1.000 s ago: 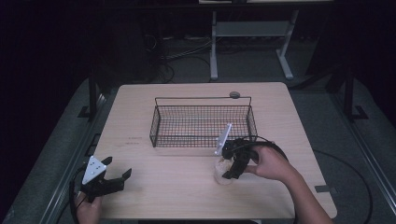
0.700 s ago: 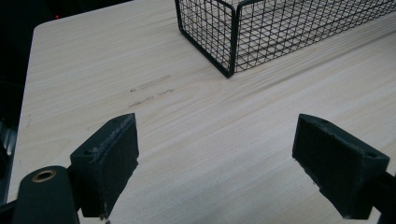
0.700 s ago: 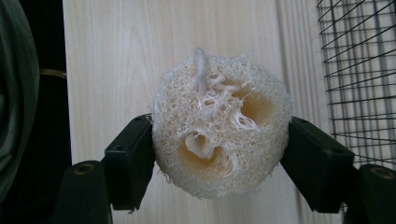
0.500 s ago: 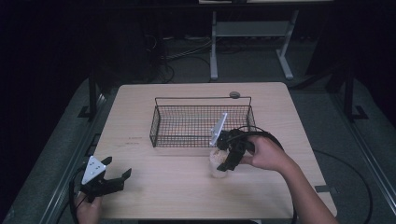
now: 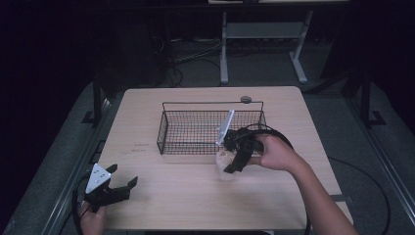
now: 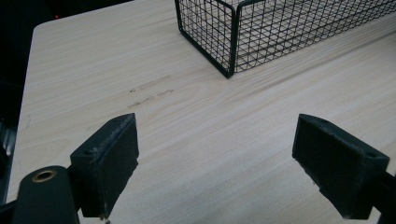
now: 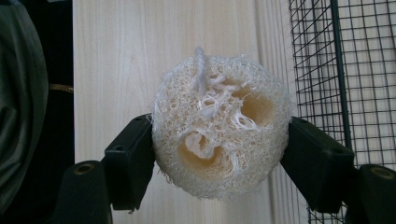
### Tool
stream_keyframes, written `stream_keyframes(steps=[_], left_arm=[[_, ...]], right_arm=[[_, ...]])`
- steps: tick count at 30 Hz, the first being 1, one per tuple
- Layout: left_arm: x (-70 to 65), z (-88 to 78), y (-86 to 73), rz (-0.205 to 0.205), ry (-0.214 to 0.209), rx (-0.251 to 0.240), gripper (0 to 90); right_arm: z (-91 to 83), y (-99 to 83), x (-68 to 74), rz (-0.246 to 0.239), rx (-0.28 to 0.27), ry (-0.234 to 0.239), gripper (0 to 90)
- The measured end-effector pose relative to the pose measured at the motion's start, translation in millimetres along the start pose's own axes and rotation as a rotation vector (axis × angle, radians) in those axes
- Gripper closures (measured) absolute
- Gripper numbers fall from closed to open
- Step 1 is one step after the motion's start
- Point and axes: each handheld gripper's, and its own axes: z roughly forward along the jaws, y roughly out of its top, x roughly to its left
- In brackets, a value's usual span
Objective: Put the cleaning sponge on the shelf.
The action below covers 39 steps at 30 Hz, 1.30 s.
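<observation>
Right gripper: clamped on a loofah sponge, held above the table beside the wire basket | Left gripper: jaws spread wide, nothing between them, near table's front-left corner

The room lies dark, its far side nearly black; light falls mainly on the pale wood-grain surface, which has rounded corners and a couple of faint scuff marks toward its left part; a small round grey disc sits at its far edge. Beyond it stands a white metal stand with a low shelf and splayed feet — dark cables trail over the floor beside it. Grey floor flanks the surface on both sides; black frame rails run along it, with dark upright posts near the far corners.
</observation>
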Motion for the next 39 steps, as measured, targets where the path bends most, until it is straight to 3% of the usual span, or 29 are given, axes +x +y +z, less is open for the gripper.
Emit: stream_keyframes(steps=[17, 39], left_arm=[[-1.0, 0.9, 0.4, 0.005, -0.002, 0.001, 13.7], [-0.5, 0.5, 0.0, -0.007, -0.004, -0.005, 13.7]], right_arm=[[-17.9, 11.6, -12.6, -0.009, -0.004, -0.015, 28.6], [-42.8, 34.1, -43.1, 0.002, -0.009, -0.046, 28.6]])
